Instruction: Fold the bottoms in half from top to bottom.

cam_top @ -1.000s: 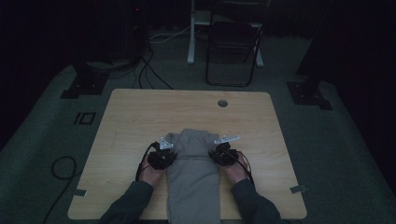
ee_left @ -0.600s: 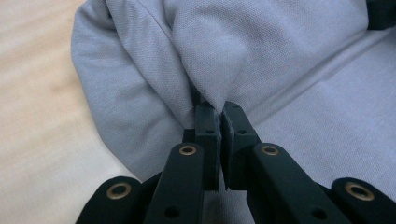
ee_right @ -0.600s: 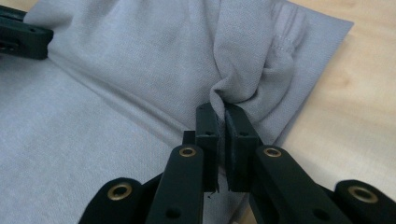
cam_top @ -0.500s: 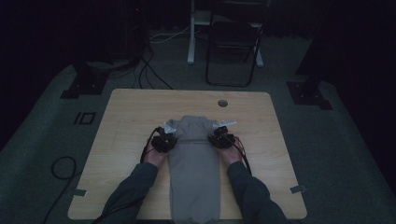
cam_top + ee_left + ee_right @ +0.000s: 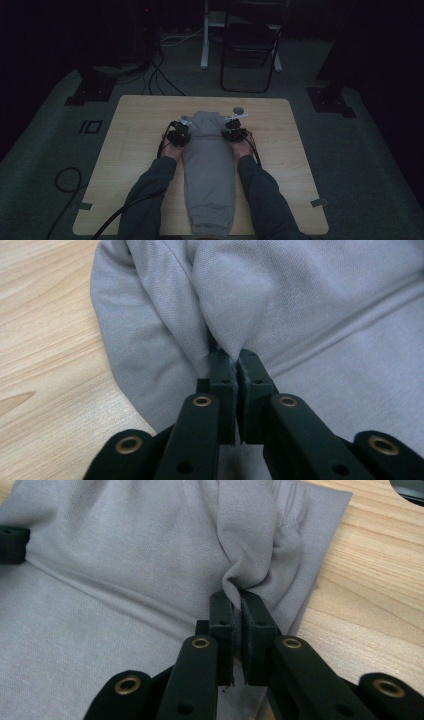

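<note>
High view: grey trousers (image 5: 209, 170) lie lengthwise on the wooden table (image 5: 130, 125), waistband between the left gripper (image 5: 178, 134) and right gripper (image 5: 234, 131). Left gripper view: closed jaws pinch a fold of soft knit fabric directly ahead. Right gripper view: jaws clamp the gathered waistband edge, with bare wood just beyond it.

Both hands moved away from the person, toward the far edge of the counter (image 5: 140, 115). The left gripper (image 5: 178, 134) and the right gripper (image 5: 234, 131), each pinching a side of the grey garment (image 5: 209, 170), carried its top edge with them up the counter. More of the cloth came to lie stretched out along the counter, and its far end ended up close to the round hole (image 5: 238, 109). The forearms reached further into view.
</note>
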A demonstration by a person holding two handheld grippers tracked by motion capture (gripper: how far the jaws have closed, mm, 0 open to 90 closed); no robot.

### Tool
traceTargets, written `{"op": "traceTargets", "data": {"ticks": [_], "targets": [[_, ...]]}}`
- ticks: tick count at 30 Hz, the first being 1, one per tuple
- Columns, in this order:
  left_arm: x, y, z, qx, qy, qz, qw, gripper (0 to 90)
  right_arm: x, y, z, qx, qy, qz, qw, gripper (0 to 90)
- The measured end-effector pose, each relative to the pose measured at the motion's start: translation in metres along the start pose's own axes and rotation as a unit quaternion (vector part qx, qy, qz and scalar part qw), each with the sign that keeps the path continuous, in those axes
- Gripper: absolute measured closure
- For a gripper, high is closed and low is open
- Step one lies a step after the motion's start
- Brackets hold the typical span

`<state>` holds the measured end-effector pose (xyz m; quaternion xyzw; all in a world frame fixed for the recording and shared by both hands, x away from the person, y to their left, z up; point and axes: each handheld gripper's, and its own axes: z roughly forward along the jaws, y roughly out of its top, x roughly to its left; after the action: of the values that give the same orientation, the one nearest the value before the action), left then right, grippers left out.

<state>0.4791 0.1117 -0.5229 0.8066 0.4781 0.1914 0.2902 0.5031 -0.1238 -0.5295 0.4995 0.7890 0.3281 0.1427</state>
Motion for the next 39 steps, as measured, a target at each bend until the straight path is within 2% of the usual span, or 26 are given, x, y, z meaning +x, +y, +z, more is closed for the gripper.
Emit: {"op": "traceTargets", "data": {"ticks": [2,5,7,9,11,13,14,16,20,23,24,31,32,33,35,36,37,38,39], "targets": [[0.0,0.002,-0.011,-0.018,-0.013,0.003,0.9997,88.9,0.001,0.001,-0.004,-0.003,-0.001,0.003,1.0,86.7],[-0.001,0.006,-0.033,-0.046,-0.024,0.013,0.9985,88.9,0.0,0.002,-0.02,-0.029,0.008,0.001,0.9996,87.0],[-0.003,0.008,-0.048,-0.066,-0.033,0.017,0.9971,88.9,0.002,0.003,-0.042,-0.055,0.014,-0.006,0.9984,87.0],[-0.01,0.007,-0.071,-0.087,-0.044,0.031,0.9948,88.9,0.005,-0.001,-0.064,-0.082,0.024,-0.006,0.9964,87.0],[-0.019,-0.003,-0.088,-0.098,-0.056,0.04,0.9929,88.9,0.01,-0.009,-0.081,-0.093,0.028,-0.019,0.9951,87.0],[-0.027,-0.016,-0.096,-0.094,-0.058,0.055,0.9923,88.8,0.015,-0.022,-0.092,-0.094,0.035,-0.031,0.9945,86.9],[-0.031,-0.027,-0.096,-0.088,-0.062,0.054,0.9927,88.8,0.018,-0.029,-0.095,-0.089,0.037,-0.034,0.9948,86.9],[-0.036,-0.043,-0.093,-0.07,-0.069,0.054,0.9937,88.7,0.023,-0.048,-0.093,-0.067,0.043,-0.045,0.9958,86.8],[-0.042,-0.075,-0.072,-0.027,-0.075,0.047,0.9957,88.6,0.031,-0.078,-0.08,-0.028,0.049,-0.045,0.9974,86.6],[-0.043,-0.083,-0.062,-0.017,-0.078,0.047,0.9957,88.6,0.033,-0.087,-0.07,-0.008,0.046,-0.042,0.998,86.2],[-0.043,-0.083,-0.061,-0.024,-0.079,0.043,0.9956,88.5,0.032,-0.089,-0.068,-0.014,0.052,-0.036,0.9979,86.1],[-0.029,-0.066,-0.044,-0.03,-0.066,0.032,0.9968,88.4,0.02,-0.07,-0.05,-0.022,0.04,-0.026,0.9986,85.8],[-0.026,-0.062,-0.041,-0.03,-0.061,0.031,0.9972,88.4,0.02,-0.07,-0.05,-0.022,0.04,-0.026,0.9986,85.8],[-0.023,-0.058,-0.037,-0.03,-0.056,0.03,0.9975,88.3,0.017,-0.061,-0.044,-0.024,0.029,-0.031,0.9988,85.8],[-0.016,-0.043,-0.024,-0.029,-0.037,0.026,0.9986,88.3,0.014,-0.051,-0.036,-0.023,0.021,-0.026,0.9992,85.8],[-0.016,-0.043,-0.024,-0.029,-0.037,0.026,0.9986,88.3,0.014,-0.051,-0.036,-0.023,0.021,-0.026,0.9992,85.8],[-0.014,-0.037,-0.019,-0.027,-0.028,0.026,0.9989,88.3,0.01,-0.04,-0.027,-0.021,0.012,-0.021,0.9995,85.6],[-0.012,-0.034,-0.016,-0.028,-0.022,0.027,0.999,88.3,0.009,-0.036,-0.024,-0.021,0.01,-0.021,0.9995,85.4],[-0.007,-0.026,-0.009,-0.028,-0.013,0.015,0.9994,88.3,0.008,-0.032,-0.02,-0.023,0.007,-0.023,0.9994,85.2]]}}
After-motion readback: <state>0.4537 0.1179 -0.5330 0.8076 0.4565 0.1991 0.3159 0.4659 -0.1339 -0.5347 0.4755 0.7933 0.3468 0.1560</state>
